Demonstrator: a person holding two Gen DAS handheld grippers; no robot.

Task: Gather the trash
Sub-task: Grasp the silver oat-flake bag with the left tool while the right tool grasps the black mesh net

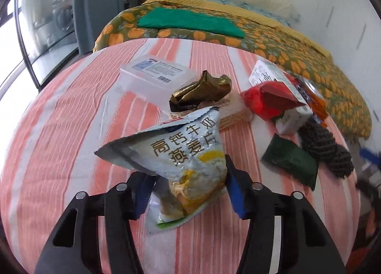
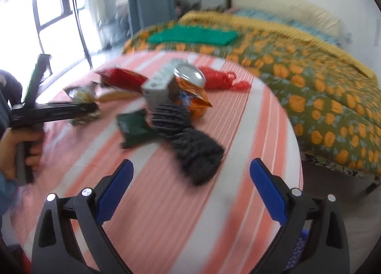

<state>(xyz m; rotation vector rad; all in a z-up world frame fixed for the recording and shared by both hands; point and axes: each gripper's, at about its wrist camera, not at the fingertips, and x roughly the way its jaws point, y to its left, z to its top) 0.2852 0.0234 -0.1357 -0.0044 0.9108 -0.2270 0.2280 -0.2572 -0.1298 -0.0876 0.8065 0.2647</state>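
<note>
- Round table under pink-striped cloth (image 1: pixel 59 131), beside bed with orange-flowered quilt (image 1: pixel 297 54).
- Oatmeal packet (image 1: pixel 183 154) tilted, long axis running away, torn mouth upper left.
- Left gripper (image 1: pixel 188 188) clamped onto packet; right gripper (image 2: pixel 190 193) spread wide, holding nothing.

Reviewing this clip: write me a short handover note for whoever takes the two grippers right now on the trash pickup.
Left gripper: shut on the oatmeal bag, just above the striped table.
Right gripper: open, empty, over bare cloth near the dark knitted piece.
Still on the table: gold wrapper, clear plastic box, red bag, white carton, dark green packet, orange snack bag.
Done: one bag gripped. No bin in view.
Left: all the rest.
</note>
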